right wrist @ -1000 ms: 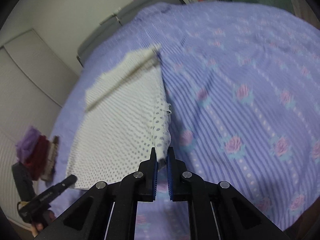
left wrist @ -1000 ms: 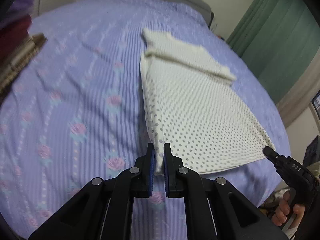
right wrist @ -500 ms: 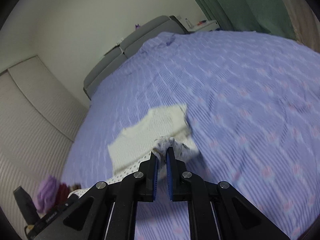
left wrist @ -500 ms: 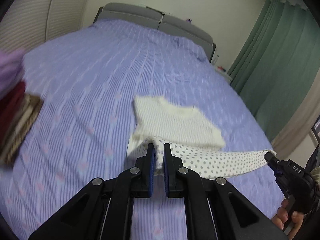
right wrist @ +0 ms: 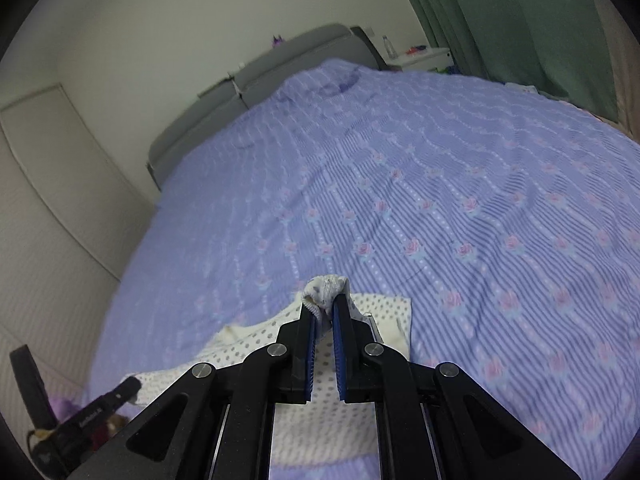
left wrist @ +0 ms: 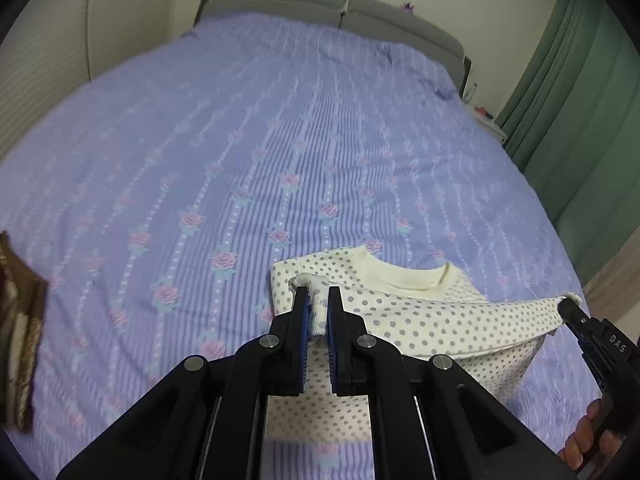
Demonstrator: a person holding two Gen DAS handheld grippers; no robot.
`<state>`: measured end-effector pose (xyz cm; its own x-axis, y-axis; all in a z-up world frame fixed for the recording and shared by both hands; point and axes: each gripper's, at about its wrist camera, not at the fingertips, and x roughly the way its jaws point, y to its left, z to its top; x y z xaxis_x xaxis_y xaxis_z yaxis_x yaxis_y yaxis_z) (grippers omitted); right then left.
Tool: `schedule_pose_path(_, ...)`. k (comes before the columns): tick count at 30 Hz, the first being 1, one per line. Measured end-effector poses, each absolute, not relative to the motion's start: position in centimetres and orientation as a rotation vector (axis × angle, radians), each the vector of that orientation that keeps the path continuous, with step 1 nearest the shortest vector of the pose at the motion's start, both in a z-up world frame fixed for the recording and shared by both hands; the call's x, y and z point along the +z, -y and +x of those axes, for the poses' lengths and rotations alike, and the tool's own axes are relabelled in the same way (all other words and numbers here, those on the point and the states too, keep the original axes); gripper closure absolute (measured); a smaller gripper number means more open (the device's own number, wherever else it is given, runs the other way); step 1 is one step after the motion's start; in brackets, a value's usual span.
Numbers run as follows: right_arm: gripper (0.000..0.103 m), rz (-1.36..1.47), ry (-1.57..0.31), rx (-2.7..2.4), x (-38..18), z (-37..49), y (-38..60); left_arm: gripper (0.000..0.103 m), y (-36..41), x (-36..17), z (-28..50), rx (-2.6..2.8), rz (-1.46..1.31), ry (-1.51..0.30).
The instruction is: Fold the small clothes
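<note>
Carrying the hem forward, both tools now hold the shirt (left wrist: 440, 320) folded over its collar.

The shirt (left wrist: 436, 312) lies on the bed (left wrist: 280, 140), near its foot end, with its collar toward the headboard (left wrist: 332, 4). Its lower hem is lifted over the shirt's body and stretched between the left gripper (left wrist: 318, 308) at one corner and the right gripper (left wrist: 568, 308) at the other. In the left wrist view a stack of folded clothes (left wrist: 18, 328) sits at the bed's left edge, well apart from the shirt. A curtain (left wrist: 580, 100) hangs to the right of the bed, and a nightstand (right wrist: 420, 58) stands beside the headboard, in front of the curtain.
</note>
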<state>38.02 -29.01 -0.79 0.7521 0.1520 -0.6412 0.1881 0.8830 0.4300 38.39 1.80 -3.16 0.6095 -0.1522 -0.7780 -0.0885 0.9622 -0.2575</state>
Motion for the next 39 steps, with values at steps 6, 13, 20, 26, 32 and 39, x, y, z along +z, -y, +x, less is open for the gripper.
schedule_pose_path(6, 0.094, 0.491, -0.82, -0.059, -4.9, 42.4, 29.7, 0.093, -2.6, -7.2, 42.3, -0.017, -0.293, -0.985)
schedule_pose_path(13, 0.094, 0.492, -0.877, -0.086, -8.5, 44.6, 29.8, 0.095, -5.4, -8.9, 43.8, 0.0, -0.334, -0.957)
schedule_pose_path(20, 0.077, 0.455, -0.938, -0.074, -8.9, 46.2, 29.8, 0.073, -3.7, -7.6, 41.5, -0.228, -0.03, -0.938)
schedule_pose_path(26, 0.06, 0.305, -0.947, -0.013, -6.2, 44.6, 29.2, 0.07, -1.3, -7.4, 40.3, -0.319, 0.228, -0.909)
schedule_pose_path(32, 0.051, -0.014, -0.913, -0.022, -5.6, 40.6, 28.5, 0.07, -0.6, -9.1, 40.9, -0.385, 0.302, -0.951)
schedule_pose_path(39, 0.051, -0.017, -0.948, 0.024, -7.7, 42.2, 30.1, 0.07, 1.4, -10.7, 42.0, -0.478, 0.365, -0.941)
